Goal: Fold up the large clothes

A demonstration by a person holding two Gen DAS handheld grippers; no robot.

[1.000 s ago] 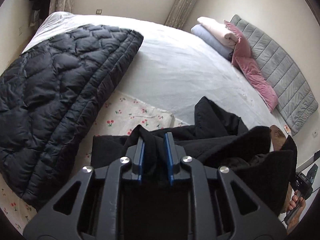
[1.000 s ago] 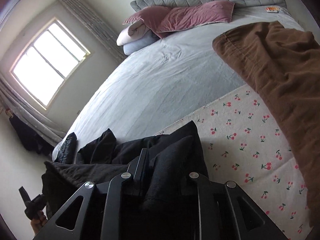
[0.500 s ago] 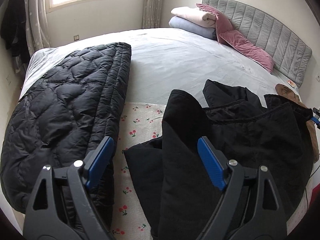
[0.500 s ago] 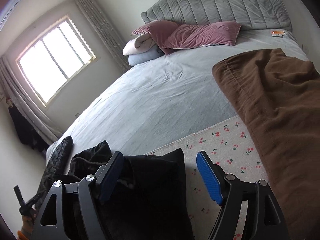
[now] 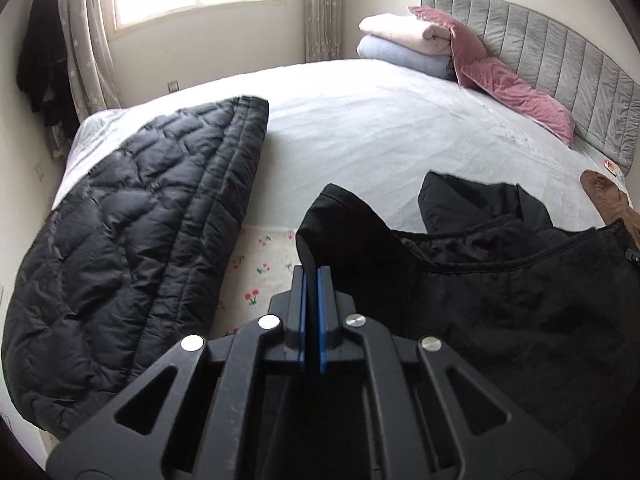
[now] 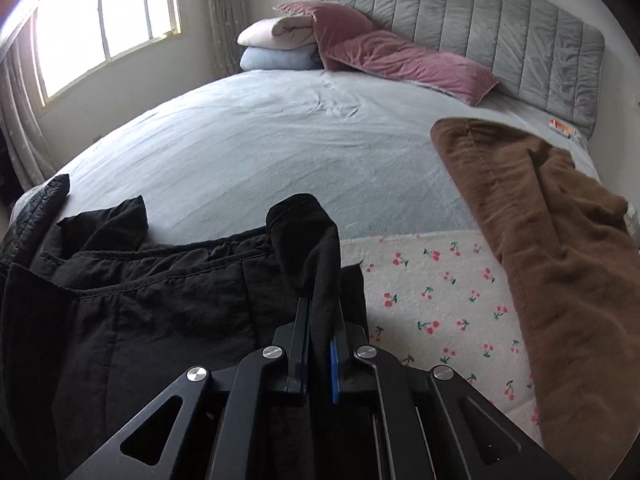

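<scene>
A black garment lies rumpled on the near edge of the bed, partly on a cherry-print cloth. My left gripper is shut on a raised fold at the garment's left edge. In the right wrist view the same black garment spreads to the left, and my right gripper is shut on a bunched fold at its right edge, which stands up between the jaws.
A black quilted jacket lies folded at the left. A brown garment lies at the right. Pink pillows and folded blankets sit by the grey headboard. The grey sheet stretches across the middle.
A second ago both grippers held the garment. Half a second ago both stood open above it. Now both have shut again on folds at its left and right edges.
</scene>
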